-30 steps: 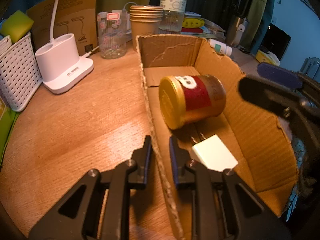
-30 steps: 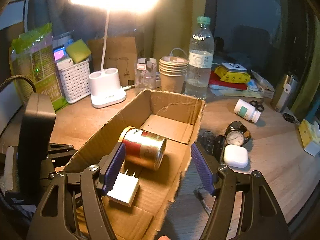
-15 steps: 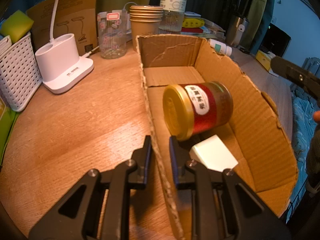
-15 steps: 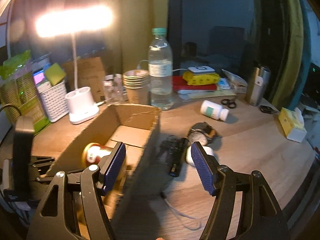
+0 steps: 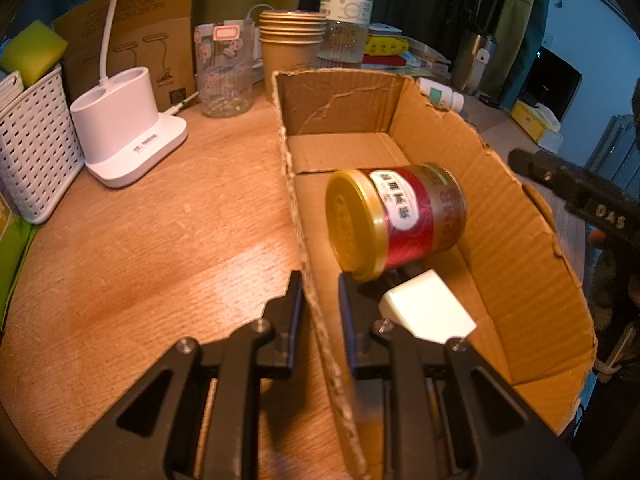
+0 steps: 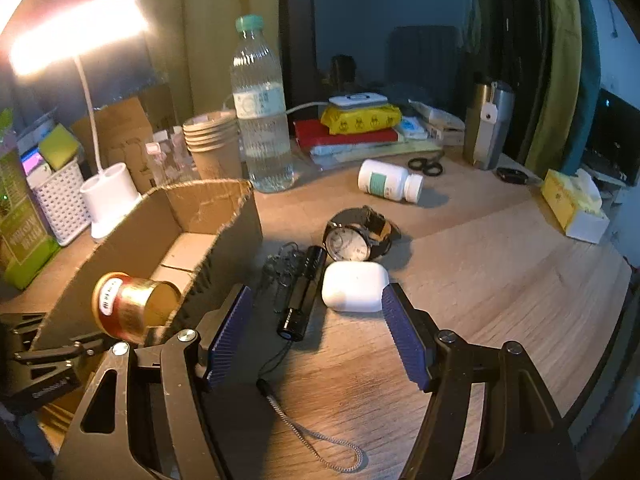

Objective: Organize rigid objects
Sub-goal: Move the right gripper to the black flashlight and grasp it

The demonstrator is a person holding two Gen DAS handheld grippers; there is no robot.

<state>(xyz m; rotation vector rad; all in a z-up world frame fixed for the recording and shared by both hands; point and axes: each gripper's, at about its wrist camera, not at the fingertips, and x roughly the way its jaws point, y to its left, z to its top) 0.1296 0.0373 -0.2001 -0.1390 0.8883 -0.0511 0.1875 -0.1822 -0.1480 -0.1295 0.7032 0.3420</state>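
A cardboard box (image 5: 532,280) lies open on the wooden desk. A gold-lidded red jar (image 5: 394,220) lies on its side inside it, beside a white charger plug (image 5: 426,308). My left gripper (image 5: 318,300) is shut on the box's left wall. My right gripper (image 6: 316,336) is open and empty, low over the desk right of the box (image 6: 224,236). Between its fingers lie a black flashlight (image 6: 302,292) with a cord and a white earbud case (image 6: 354,286). A wristwatch (image 6: 354,238) and a white pill bottle (image 6: 388,180) lie beyond.
A white lamp base (image 5: 124,136), a white basket (image 5: 32,148), a glass jar (image 5: 224,72), stacked paper cups (image 5: 290,44) and a water bottle (image 6: 262,120) stand behind the box. Scissors (image 6: 426,166), a steel flask (image 6: 488,124) and a tissue pack (image 6: 574,204) sit far right.
My right gripper has left the box and swung right, over the flashlight and earbud case. The jar has rolled a little to the right inside the box. The left gripper has not moved.
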